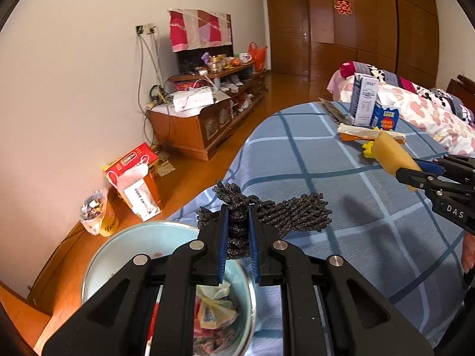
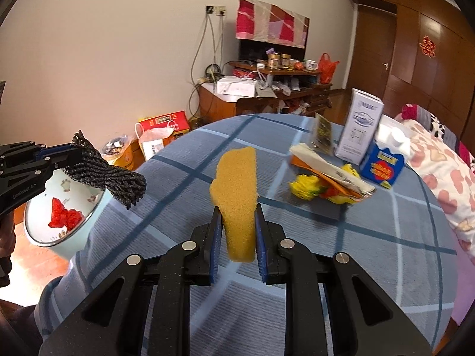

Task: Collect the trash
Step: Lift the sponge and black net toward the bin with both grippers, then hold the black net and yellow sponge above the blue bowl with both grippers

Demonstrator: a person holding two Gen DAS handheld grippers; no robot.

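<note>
My left tongs [image 1: 238,237] pinch black netting [image 1: 285,213] above the part-filled bin [image 1: 98,255], right tongs [image 2: 237,231] pinch a yellow sponge [image 2: 236,178]; wrappers [image 2: 329,175] and cartons [image 2: 360,127] remain at the table's [image 2: 326,237] far edge.

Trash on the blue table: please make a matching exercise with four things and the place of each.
Things:
1. black mesh piece
2. yellow sponge
3. red wrapper
4. tall white carton

Places:
a. standing on the checked cloth
b. in the left gripper
c. inside the bin
d. in the right gripper

Pairs: 1-b, 2-d, 3-c, 4-a
</note>
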